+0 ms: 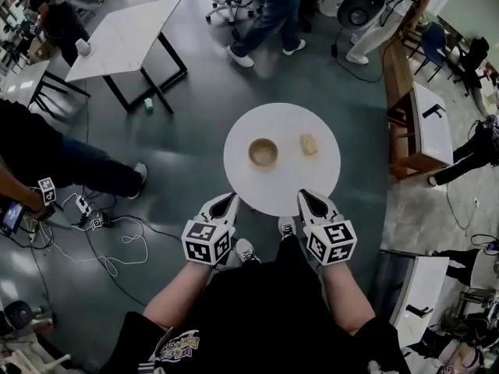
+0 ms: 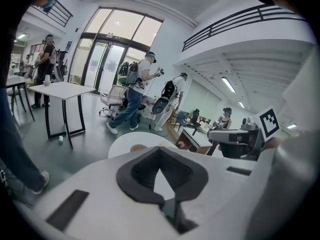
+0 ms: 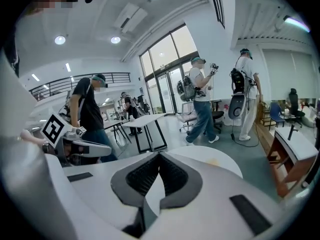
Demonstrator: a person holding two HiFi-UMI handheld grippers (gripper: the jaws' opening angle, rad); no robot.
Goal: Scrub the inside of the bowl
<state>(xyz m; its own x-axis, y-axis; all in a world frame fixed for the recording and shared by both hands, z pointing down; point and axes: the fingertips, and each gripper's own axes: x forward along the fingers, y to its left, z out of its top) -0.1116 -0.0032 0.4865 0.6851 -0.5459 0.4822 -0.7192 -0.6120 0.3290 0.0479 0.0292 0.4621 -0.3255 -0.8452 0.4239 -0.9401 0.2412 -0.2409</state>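
A tan bowl stands left of centre on the round white table. To its right lies a small yellowish sponge. My left gripper hovers at the table's near left rim, jaws shut and empty. At the near right rim my right gripper is likewise shut with nothing in it. Both point toward the table from the near side. In the left gripper view the left gripper hides most of the bowl. The right gripper in its own view covers the table; the sponge shows as a faint yellow patch.
People walk and stand beyond the table. A white rectangular table stands at the far left, wooden benches at the right. Cables lie on the floor at the left. My own legs and shoes are below the table's near edge.
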